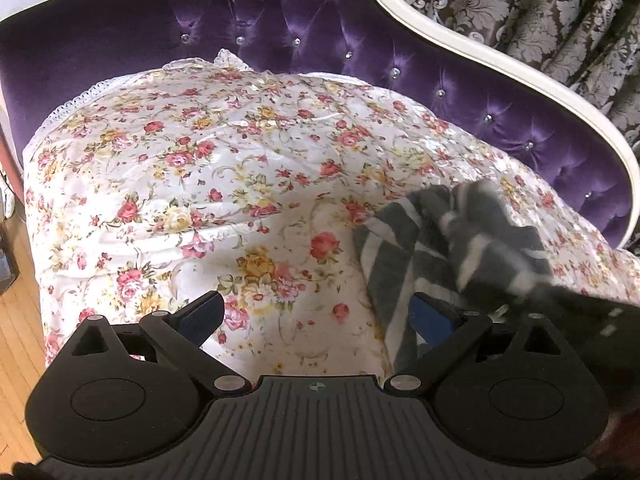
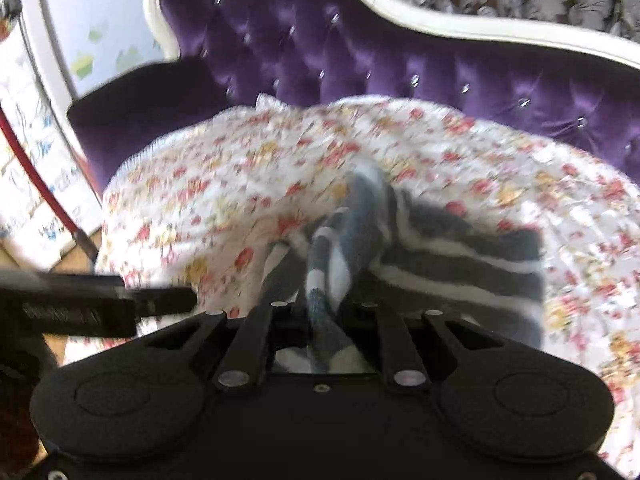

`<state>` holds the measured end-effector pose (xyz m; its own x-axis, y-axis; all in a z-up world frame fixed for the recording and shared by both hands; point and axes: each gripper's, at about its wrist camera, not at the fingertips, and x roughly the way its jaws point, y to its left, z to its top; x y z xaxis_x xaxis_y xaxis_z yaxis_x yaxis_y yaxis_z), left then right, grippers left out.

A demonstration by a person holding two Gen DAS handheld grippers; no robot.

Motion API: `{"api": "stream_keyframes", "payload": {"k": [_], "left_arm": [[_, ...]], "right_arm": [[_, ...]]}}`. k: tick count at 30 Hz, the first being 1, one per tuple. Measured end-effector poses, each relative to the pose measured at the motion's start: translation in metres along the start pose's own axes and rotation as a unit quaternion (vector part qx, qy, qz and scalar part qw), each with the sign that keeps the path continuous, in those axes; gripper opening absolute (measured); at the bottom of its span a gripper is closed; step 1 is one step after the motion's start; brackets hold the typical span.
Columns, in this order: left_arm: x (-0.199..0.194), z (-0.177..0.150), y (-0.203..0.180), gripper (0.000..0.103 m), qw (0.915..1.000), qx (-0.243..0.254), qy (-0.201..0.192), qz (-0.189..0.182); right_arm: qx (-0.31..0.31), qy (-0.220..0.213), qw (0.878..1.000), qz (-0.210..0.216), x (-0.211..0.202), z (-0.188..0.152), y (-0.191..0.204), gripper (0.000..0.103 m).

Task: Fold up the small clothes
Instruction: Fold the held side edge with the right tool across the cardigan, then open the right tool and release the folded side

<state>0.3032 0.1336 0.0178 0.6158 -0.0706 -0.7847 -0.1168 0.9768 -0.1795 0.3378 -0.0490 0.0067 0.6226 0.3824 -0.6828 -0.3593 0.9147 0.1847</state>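
Observation:
A small grey garment with white stripes [image 1: 448, 248] lies bunched on the floral quilt [image 1: 200, 168], to the right in the left wrist view. My left gripper [image 1: 316, 316] is open and empty, its right blue pad [image 1: 432, 316] beside the garment's edge. In the blurred right wrist view my right gripper [image 2: 320, 308] is shut on a fold of the striped garment [image 2: 460, 264], lifting part of it off the quilt [image 2: 240, 184]. The left gripper's tool [image 2: 80, 308] shows at the left there.
The quilt covers the seat of a purple tufted sofa [image 1: 320, 20] with a white curved frame [image 1: 500, 56]. A patterned curtain [image 1: 540, 8] hangs behind. Wooden floor [image 1: 16, 320] lies to the left of the seat.

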Motion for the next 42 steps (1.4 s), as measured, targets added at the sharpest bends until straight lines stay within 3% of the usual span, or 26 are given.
{"api": "stream_keyframes", "payload": {"k": [6, 9, 10, 12, 13, 19, 25, 28, 32, 39, 42], "left_arm": [[0.001, 0.000, 0.001, 0.100, 1.0000, -0.002, 0.001, -0.003], [0.002, 0.000, -0.001, 0.100, 1.0000, 0.000, 0.003, -0.005], [0.002, 0.000, -0.001, 0.100, 1.0000, 0.001, 0.001, -0.005], [0.000, 0.001, -0.001, 0.100, 1.0000, 0.002, -0.005, -0.006], [-0.001, 0.001, -0.001, 0.100, 0.9999, 0.001, -0.009, -0.005], [-0.004, 0.005, 0.005, 0.100, 0.9998, -0.012, -0.018, -0.005], [-0.005, 0.005, 0.003, 0.100, 0.9996, -0.013, -0.022, -0.010], [-0.005, 0.004, -0.001, 0.100, 0.9996, -0.007, -0.022, -0.014], [-0.004, 0.002, -0.008, 0.100, 0.9995, 0.008, -0.025, -0.017], [-0.003, -0.004, -0.023, 0.100, 0.9985, 0.036, -0.030, -0.026], [-0.001, -0.009, -0.033, 0.100, 0.9977, 0.053, -0.029, -0.030]], "right_arm": [[-0.012, -0.011, 1.000, 0.001, -0.001, -0.009, 0.008, 0.024], [-0.012, -0.032, 0.999, 0.037, -0.009, -0.014, 0.005, 0.029], [-0.012, -0.038, 0.998, 0.047, -0.011, -0.016, 0.005, 0.033], [-0.016, -0.050, 0.996, 0.067, -0.019, -0.019, 0.006, 0.050], [-0.017, -0.056, 0.995, 0.075, -0.024, -0.020, 0.007, 0.052], [0.005, -0.105, 0.989, 0.104, -0.066, -0.025, 0.000, 0.054], [0.068, -0.165, 0.981, 0.070, -0.097, -0.033, -0.035, 0.054], [0.075, -0.152, 0.985, 0.024, -0.090, -0.036, -0.049, 0.055], [0.032, -0.123, 0.992, -0.009, -0.068, -0.045, -0.041, 0.048], [-0.056, -0.070, 0.995, 0.051, -0.037, -0.083, 0.009, 0.045], [-0.071, -0.077, 0.993, 0.056, -0.036, -0.091, 0.020, 0.047]]}}
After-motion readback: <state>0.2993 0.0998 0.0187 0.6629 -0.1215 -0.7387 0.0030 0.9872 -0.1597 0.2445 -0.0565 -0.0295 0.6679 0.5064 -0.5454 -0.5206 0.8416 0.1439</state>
